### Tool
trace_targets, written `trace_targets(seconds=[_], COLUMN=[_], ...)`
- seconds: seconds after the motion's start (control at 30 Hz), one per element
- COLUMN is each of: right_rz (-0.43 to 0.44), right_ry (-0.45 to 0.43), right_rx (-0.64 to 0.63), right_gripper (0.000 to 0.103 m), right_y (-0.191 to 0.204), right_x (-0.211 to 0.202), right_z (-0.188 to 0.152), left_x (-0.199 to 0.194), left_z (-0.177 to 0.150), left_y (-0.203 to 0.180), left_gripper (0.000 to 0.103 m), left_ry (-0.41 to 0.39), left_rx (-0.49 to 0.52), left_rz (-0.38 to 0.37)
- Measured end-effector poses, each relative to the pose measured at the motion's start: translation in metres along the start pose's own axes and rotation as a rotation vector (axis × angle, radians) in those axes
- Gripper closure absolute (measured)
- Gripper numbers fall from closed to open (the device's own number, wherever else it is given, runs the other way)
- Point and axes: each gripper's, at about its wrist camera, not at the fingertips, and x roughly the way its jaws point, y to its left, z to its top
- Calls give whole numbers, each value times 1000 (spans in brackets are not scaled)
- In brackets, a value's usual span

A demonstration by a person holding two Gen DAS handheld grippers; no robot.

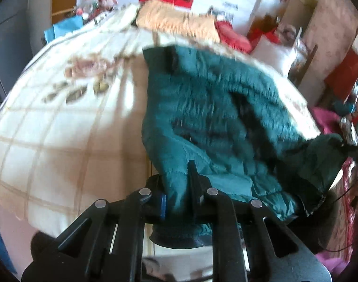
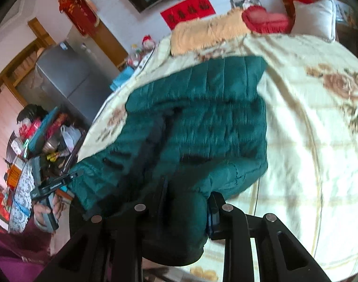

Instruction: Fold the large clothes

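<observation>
A dark green quilted jacket [image 1: 214,108] lies on the cream floral bedspread [image 1: 61,129], its near end lifted off the bed. My left gripper [image 1: 177,188] is shut on a fold of the jacket's hem, with cloth bunched between its fingers. In the right wrist view the same jacket [image 2: 202,122] stretches away across the bedspread [image 2: 308,141]. My right gripper [image 2: 188,202] is shut on the other near corner, and a thick wad of green cloth fills its jaws. At that view's left edge the left gripper [image 2: 54,185] pinches the jacket, held by a hand [image 2: 45,211].
At the bed's far end lie an orange fuzzy blanket [image 2: 207,33], a red cushion [image 2: 265,18] and a white pillow [image 2: 315,18]. A grey cabinet [image 2: 66,75] and a cluttered table [image 2: 42,141] stand beside the bed's left side.
</observation>
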Motion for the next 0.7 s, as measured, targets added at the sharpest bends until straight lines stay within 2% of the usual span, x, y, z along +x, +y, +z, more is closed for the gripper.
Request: trace_targets(seconds=[0.13, 0.37, 0.53, 0.7], right_rz=[-13, -50, -101, -157], right_ry=[-64, -170, -187, -188], right_rx=[10, 49, 66, 84], right_gripper=[78, 78, 78, 78], right_y=[-5, -20, -29, -42], right_x=[-3, 7, 29, 59], right_z=[27, 87, 135, 189], left_x=[-3, 11, 40, 81], left_z=[34, 103, 154, 203], left_y=[7, 4, 6, 10], left_gripper=[90, 89, 89, 89], left_ry=[-58, -166, -183, -179], left_rx=[-56, -95, -165, -213], left_rz=[-25, -23, -20, 29])
